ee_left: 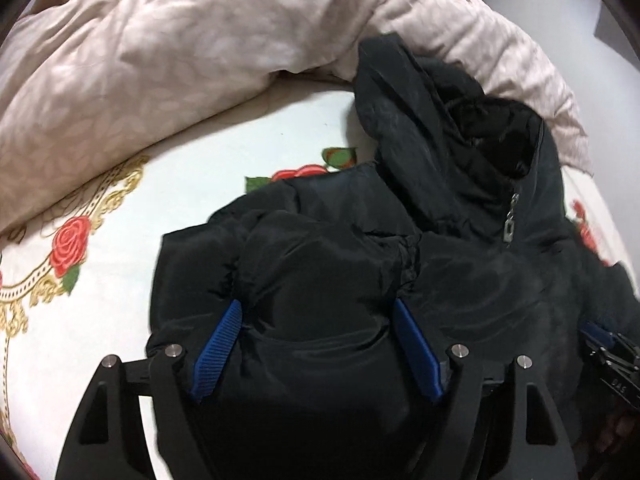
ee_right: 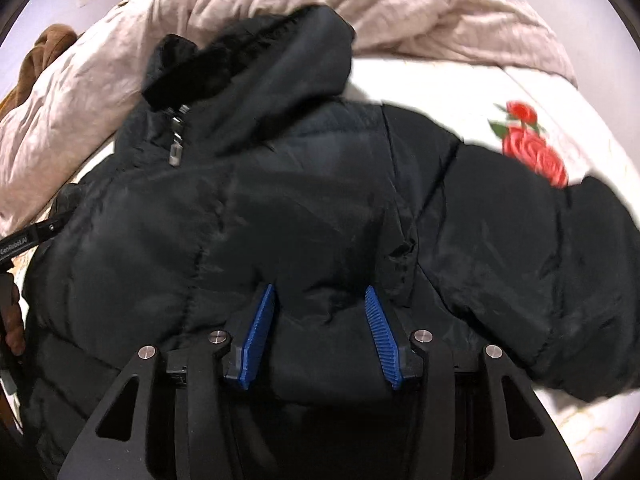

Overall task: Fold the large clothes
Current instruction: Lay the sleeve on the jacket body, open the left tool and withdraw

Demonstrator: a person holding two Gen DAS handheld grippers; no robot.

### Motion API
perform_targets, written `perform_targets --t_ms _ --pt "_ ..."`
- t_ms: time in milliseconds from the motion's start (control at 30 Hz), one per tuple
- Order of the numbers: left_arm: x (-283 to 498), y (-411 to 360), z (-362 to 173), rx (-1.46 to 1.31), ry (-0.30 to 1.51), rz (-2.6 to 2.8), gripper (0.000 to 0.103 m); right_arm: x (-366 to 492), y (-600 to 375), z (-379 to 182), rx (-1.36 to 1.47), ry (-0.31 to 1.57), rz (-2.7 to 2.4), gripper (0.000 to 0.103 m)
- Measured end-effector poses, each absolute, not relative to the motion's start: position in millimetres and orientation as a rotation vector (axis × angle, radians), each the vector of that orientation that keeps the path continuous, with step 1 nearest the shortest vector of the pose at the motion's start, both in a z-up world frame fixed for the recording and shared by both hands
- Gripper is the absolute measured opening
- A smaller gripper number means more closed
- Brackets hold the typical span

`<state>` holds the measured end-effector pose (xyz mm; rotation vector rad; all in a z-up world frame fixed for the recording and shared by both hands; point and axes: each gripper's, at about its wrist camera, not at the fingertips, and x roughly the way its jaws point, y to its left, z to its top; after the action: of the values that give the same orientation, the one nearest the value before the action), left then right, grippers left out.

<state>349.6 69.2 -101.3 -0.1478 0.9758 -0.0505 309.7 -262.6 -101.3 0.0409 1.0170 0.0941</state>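
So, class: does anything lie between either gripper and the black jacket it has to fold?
Nothing visible does. The left gripper and the right gripper each already have a puffy fold of the black jacket between their blue fingers. The pink duvet lies beyond the jacket, by its hood.

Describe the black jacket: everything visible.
The black jacket is a puffy, quilted coat in a slightly shiny shell fabric, with a fur-trimmed hood and a metal zipper pull near the collar. It lies crumpled on the rose-print sheet, hood towards the pink duvet, one sleeve spread sideways. The left gripper and right gripper each straddle a bulge of padding.
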Motion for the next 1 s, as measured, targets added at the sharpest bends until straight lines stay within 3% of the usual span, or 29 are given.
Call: perform_targets --t_ms 200,467,600,767,1000 --pt "350 70 -100 -0.138 0.972 -0.058 0.08 309 -259 -101 0.002 1.023 0.082 0.048" --pt "336 104 -57 -0.186 0.878 -0.073 0.077 318 -265 -48 0.04 0.923 0.081 0.048" --pt "365 108 -88 -0.209 0.973 -0.031 0.077 350 -271 -74 0.054 1.012 0.057 0.048" --pt "368 94 -97 -0.125 0.966 -0.023 0.078 354 -269 -94 0.022 1.033 0.074 0.048" --pt "326 102 -54 -0.186 0.902 -0.072 0.07 320 -276 -54 0.056 0.948 0.085 0.048"
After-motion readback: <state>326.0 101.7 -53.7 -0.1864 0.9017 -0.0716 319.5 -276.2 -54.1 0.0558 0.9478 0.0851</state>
